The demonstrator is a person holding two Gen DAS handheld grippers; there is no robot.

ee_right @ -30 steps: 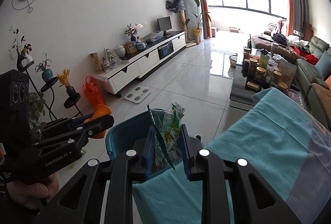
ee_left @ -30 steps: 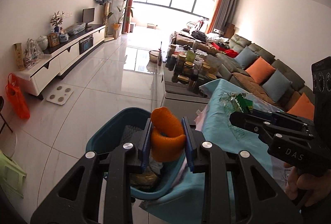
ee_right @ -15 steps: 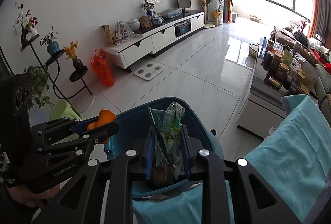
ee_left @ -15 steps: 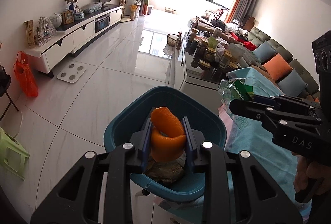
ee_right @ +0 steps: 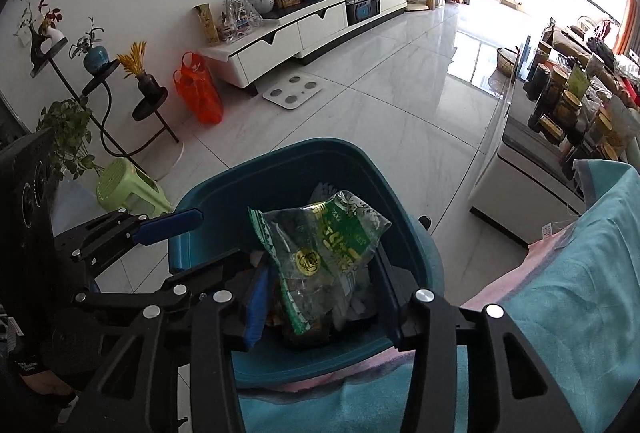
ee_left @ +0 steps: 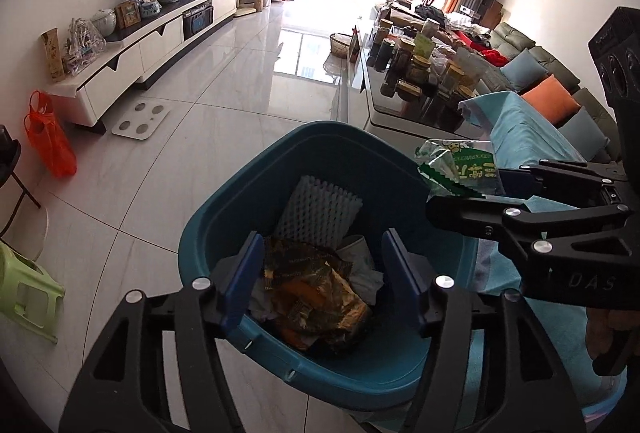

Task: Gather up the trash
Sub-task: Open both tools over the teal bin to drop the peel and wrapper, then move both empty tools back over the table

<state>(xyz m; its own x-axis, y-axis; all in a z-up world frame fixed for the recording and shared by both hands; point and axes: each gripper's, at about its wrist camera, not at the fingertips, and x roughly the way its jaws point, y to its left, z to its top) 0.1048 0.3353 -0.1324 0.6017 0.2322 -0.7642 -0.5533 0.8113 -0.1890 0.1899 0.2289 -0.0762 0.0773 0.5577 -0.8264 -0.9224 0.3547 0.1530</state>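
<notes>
1. The right gripper (ee_right: 320, 297) hangs over a deep teal plastic bin (ee_right: 280, 169), its jaws spread wide.
2. Between them sits a clear crinkled plastic wrapper with green print and a yellow round sticker (ee_right: 320, 253); whether either jaw touches it cannot be told.
3. The wrapper lies on other rubbish in the bin.
4. At 9 o'clock the left gripper (ee_right: 192, 245), black with blue pads, reaches over the bin's rim with its jaws apart.
5. At 4 o'clock a surface draped in turquoise cloth (ee_right: 568, 305) meets the bin.
6. At 10 o'clock a green plastic stool (ee_right: 128, 189) stands on the white tiled floor (ee_right: 400, 105), an orange bag (ee_right: 200, 89) beyond it.
</notes>
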